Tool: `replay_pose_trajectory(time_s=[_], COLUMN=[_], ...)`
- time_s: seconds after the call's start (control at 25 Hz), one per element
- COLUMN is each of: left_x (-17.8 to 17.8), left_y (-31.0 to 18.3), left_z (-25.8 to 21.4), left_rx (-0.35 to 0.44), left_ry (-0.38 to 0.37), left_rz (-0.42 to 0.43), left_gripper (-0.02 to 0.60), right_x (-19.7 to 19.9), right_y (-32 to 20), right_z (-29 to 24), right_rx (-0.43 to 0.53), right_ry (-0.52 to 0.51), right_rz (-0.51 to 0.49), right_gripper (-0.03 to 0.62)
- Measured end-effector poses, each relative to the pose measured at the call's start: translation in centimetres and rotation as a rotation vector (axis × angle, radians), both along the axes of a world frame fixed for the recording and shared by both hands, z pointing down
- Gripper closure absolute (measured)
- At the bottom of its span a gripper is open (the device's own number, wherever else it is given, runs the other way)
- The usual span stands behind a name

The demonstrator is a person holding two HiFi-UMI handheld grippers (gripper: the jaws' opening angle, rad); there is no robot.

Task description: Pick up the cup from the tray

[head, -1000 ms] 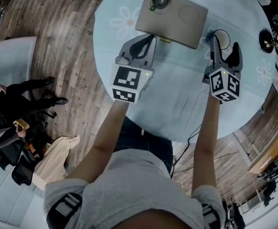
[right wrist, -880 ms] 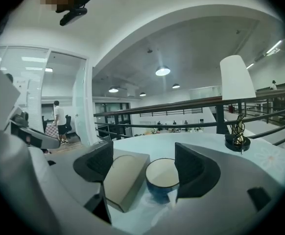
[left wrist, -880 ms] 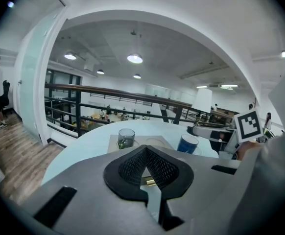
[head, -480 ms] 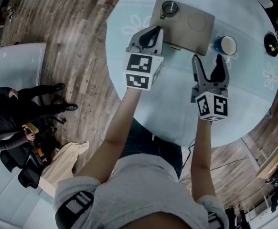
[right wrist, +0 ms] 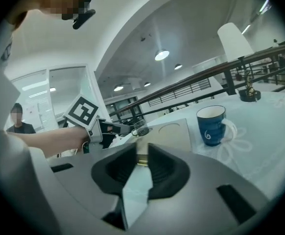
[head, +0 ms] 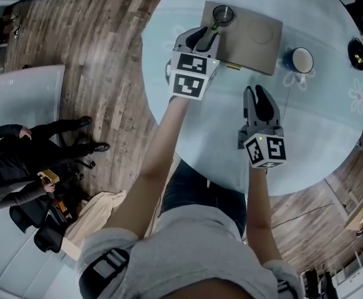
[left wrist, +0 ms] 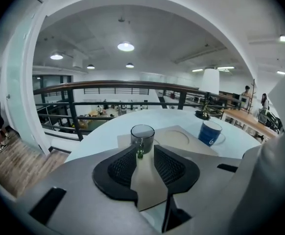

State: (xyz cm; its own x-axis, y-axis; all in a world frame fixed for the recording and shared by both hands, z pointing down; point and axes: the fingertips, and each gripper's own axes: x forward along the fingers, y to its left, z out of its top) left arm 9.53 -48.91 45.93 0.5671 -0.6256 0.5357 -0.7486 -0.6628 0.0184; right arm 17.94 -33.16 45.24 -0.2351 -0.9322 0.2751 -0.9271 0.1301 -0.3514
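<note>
A small clear glass cup (head: pixel 222 14) with a green handle stands on the far left corner of the tan tray (head: pixel 254 41). My left gripper (head: pixel 208 36) is just short of it, its jaws opening. In the left gripper view the cup (left wrist: pixel 142 133) sits right ahead of the fingertips, its handle in line with the gap, untouched. My right gripper (head: pixel 260 96) hovers over bare table in front of the tray, jaws closing with nothing between them. The right gripper view shows the tray (right wrist: pixel 172 133) ahead.
A blue mug (head: pixel 300 60) stands on the round pale table (head: pixel 319 123) right of the tray, also visible as the mug (right wrist: pixel 212 125). A dark ornament (head: pixel 358 52) sits at the table's far right edge. A person in black (head: pixel 19 157) stands on the wooden floor left.
My left gripper has moved forward to the cup and its jaws have parted. My right gripper has drawn back from the blue mug toward me and its jaws have narrowed.
</note>
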Motion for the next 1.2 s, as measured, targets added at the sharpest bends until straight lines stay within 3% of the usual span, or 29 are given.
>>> replay_pose_trajectory(time_s=[0.04,0.28,0.96,1.2], left_x=[0.2,1.1,1.7,1.7], left_y=[-0.1,-0.9,-2.8,-3.0], left_z=[0.3,1.5,3.9,4.2], left_rx=[-0.006,-0.029,-0.104,-0.104], left_ry=[-0.007,-0.028,-0.109,-0.116], left_rz=[0.005,0.025,0.076,0.08], left_gripper=[0.469,0.46,0.453,0.52], right_x=[0.2,0.0,-0.3,0.6], right_y=[0.1,0.5,1.7,1.8], right_z=[0.1,0.6,2.1,2.5], right_rx=[-0.003,-0.022,-0.082,-0.092], right_ry=[0.006,0.003,-0.02,-0.022], right_rz=[0.017,0.007,0.007,0.039], right_gripper=[0.557,0.586,0.588,0.587])
